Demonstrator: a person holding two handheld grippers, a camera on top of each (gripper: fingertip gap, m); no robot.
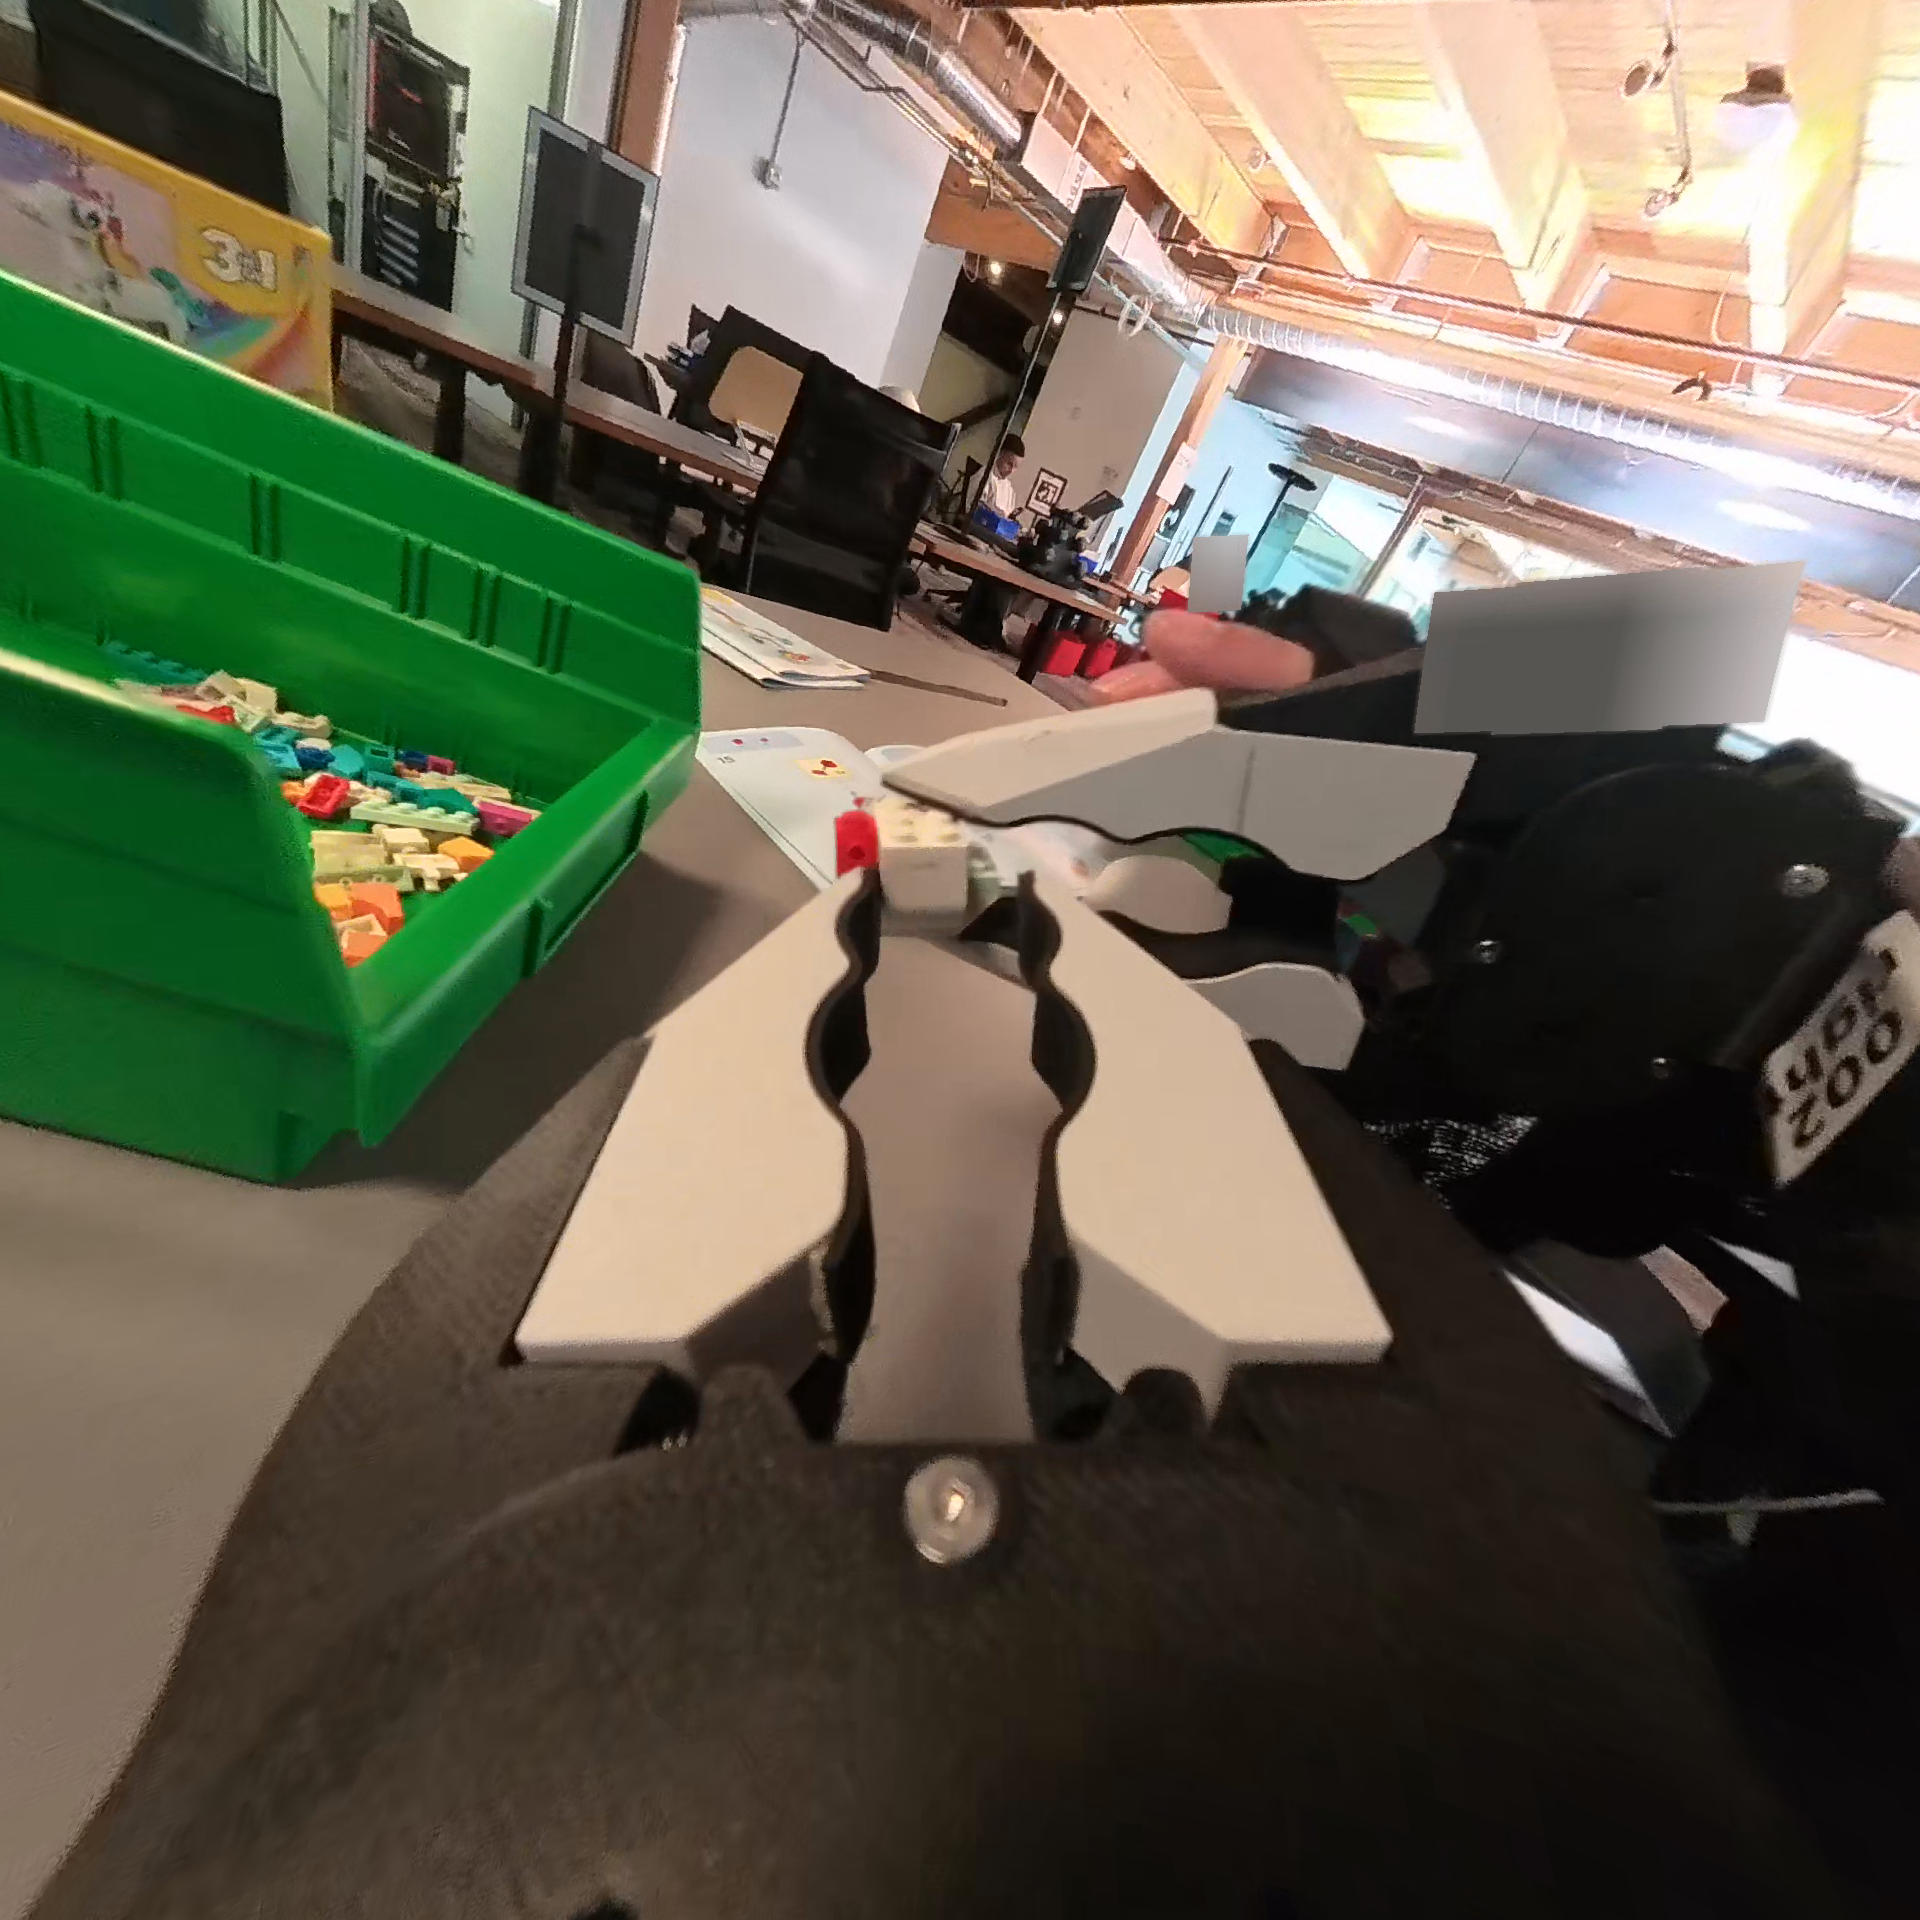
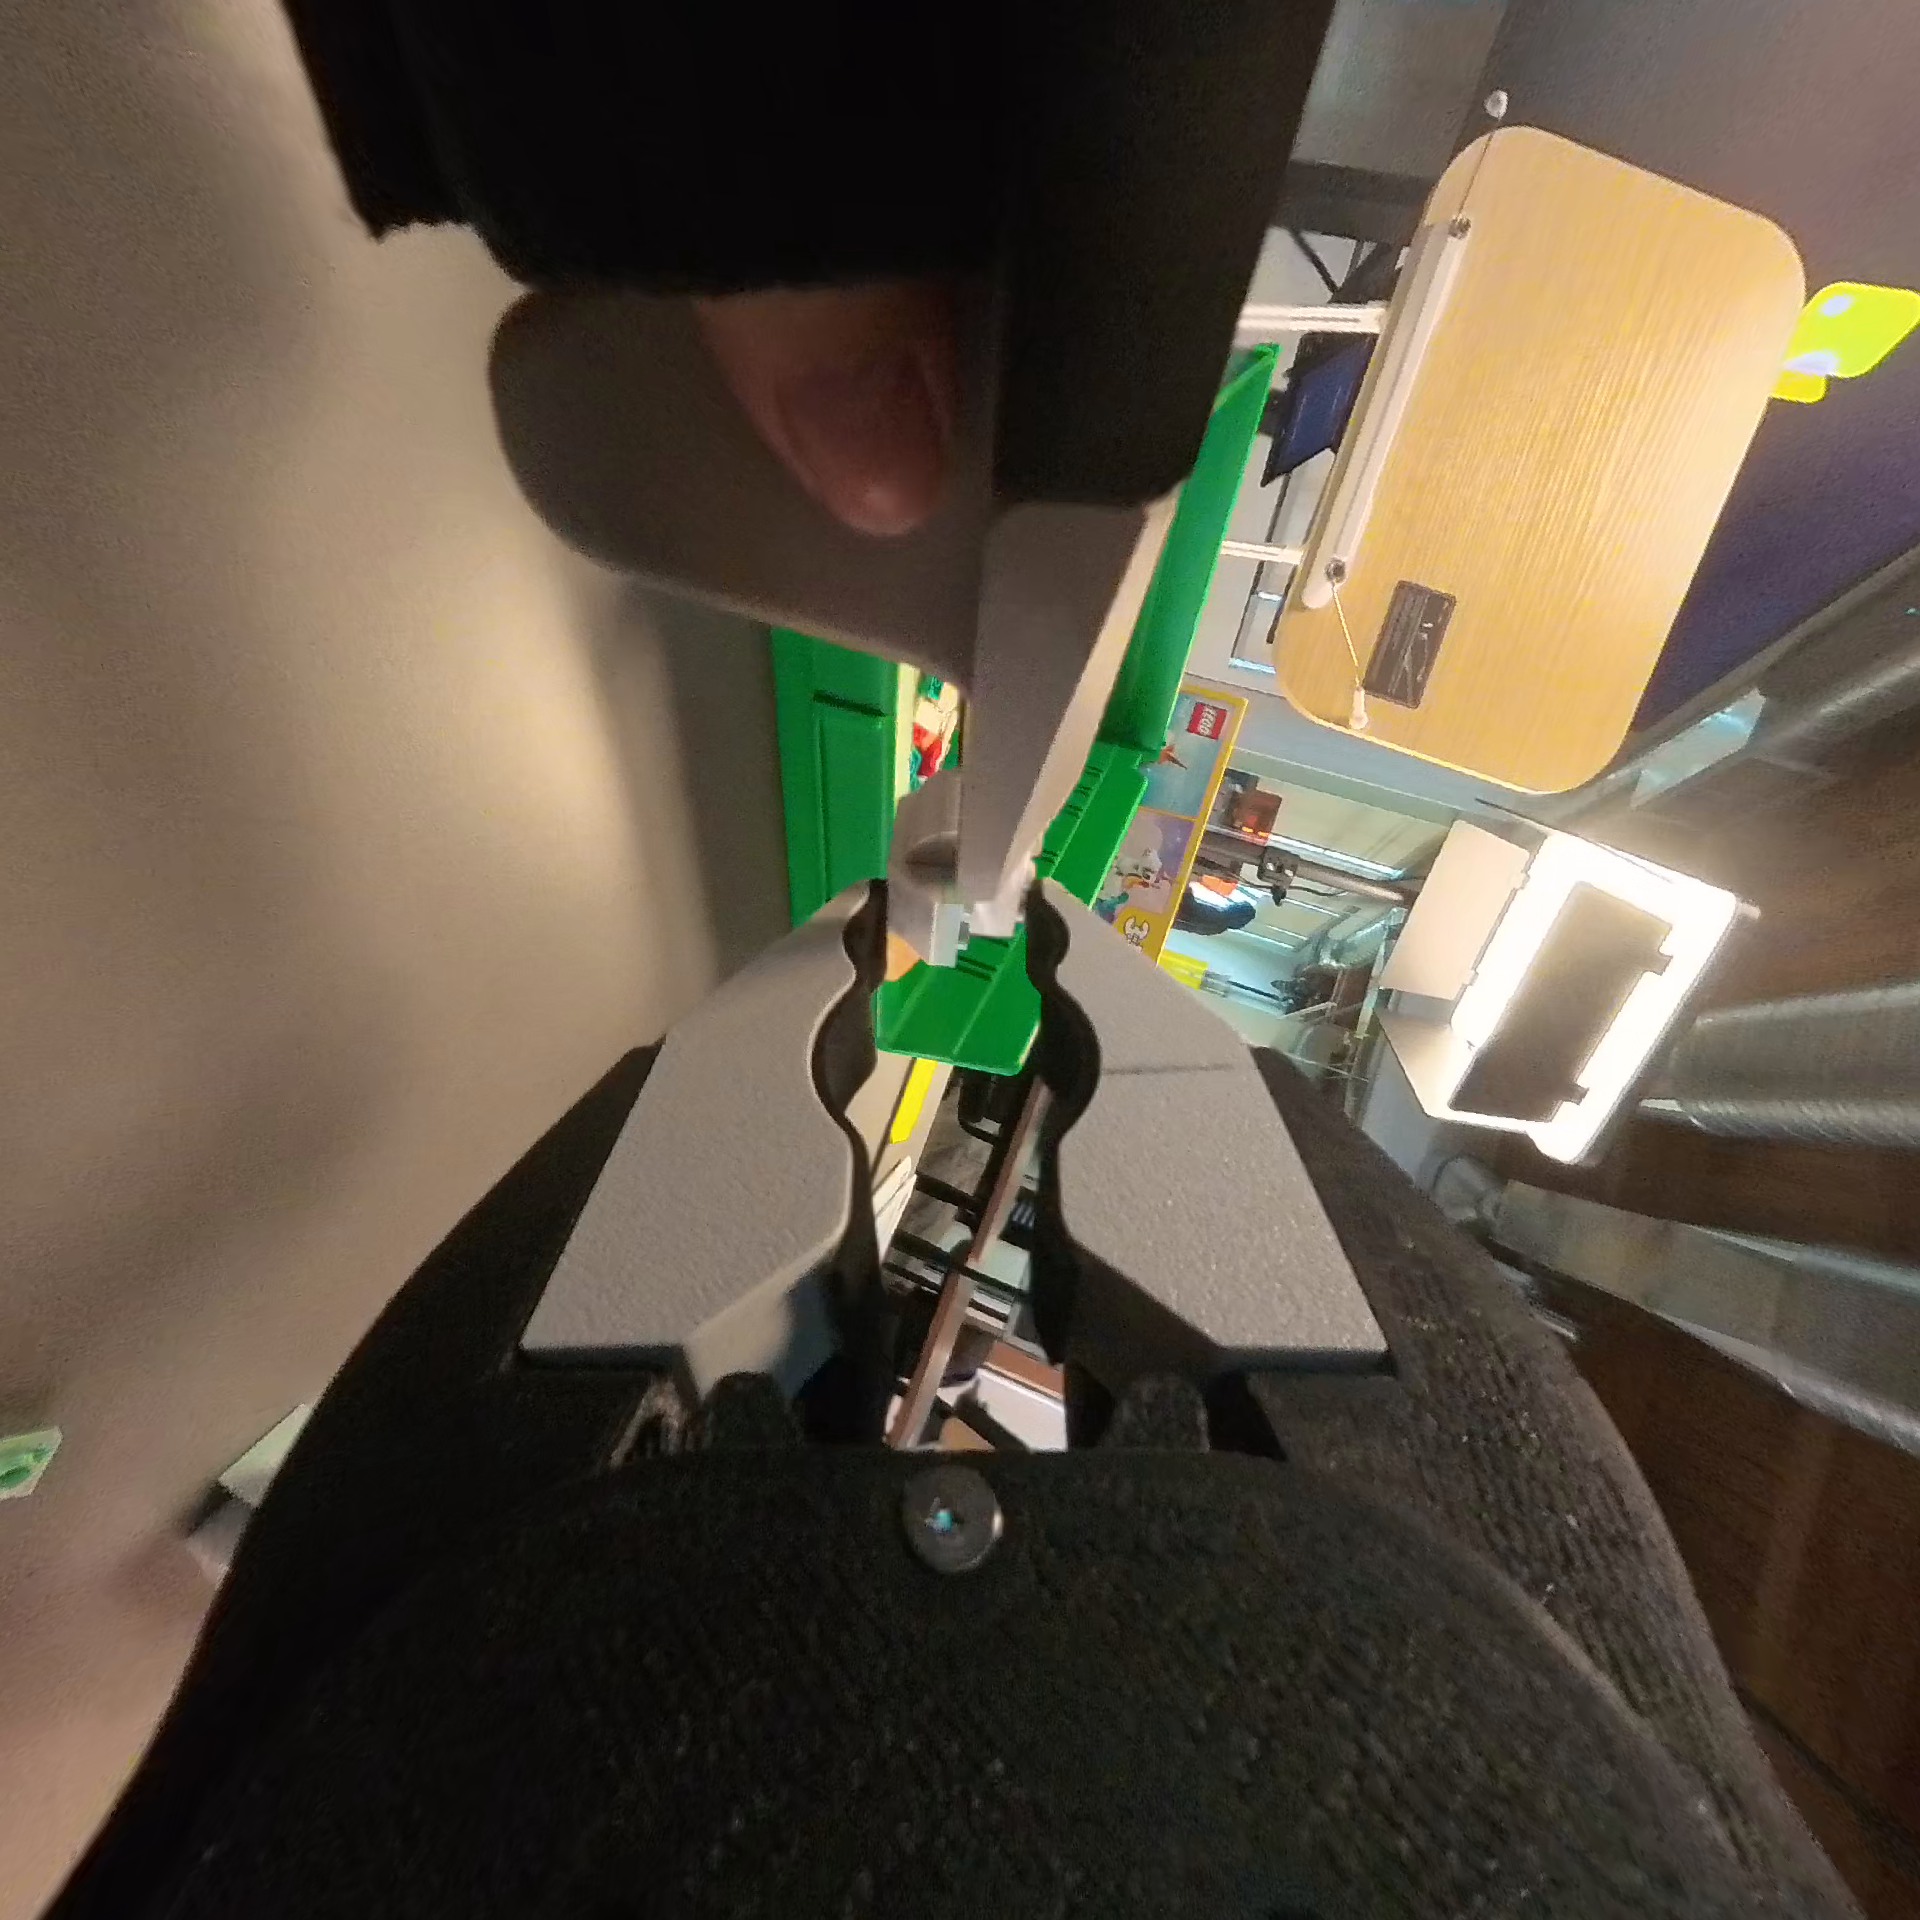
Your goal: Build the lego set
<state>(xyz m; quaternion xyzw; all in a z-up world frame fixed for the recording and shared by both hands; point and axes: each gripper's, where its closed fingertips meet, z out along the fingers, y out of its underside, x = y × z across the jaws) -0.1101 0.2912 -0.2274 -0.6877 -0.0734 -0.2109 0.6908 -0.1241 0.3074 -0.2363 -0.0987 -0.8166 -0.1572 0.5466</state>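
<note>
A small white Lego assembly (image 1: 920, 878) with a red piece (image 1: 852, 847) on its left sits between the tips of my left gripper (image 1: 945, 888), which is shut on it just above the table. My right gripper comes in sideways from the right; one of its fingers (image 1: 1091, 758) lies over the assembly and the other is below it. In the right wrist view my right gripper (image 2: 956, 899) has the white assembly (image 2: 951, 930) between its tips, and the left gripper's fingers (image 2: 1029, 707) reach down onto it from above. Both jaws stand narrowly apart, filled by the assembly.
A green bin (image 1: 468, 582) with several loose coloured bricks (image 1: 395, 821) stands on the grey table (image 1: 156, 1299) at the left. An open instruction booklet (image 1: 769, 769) lies behind the assembly. The Lego box (image 1: 156, 260) stands behind the bin. Desks and chairs lie beyond. Only a small space, under 4 cm, lies between the two pairs of fingers.
</note>
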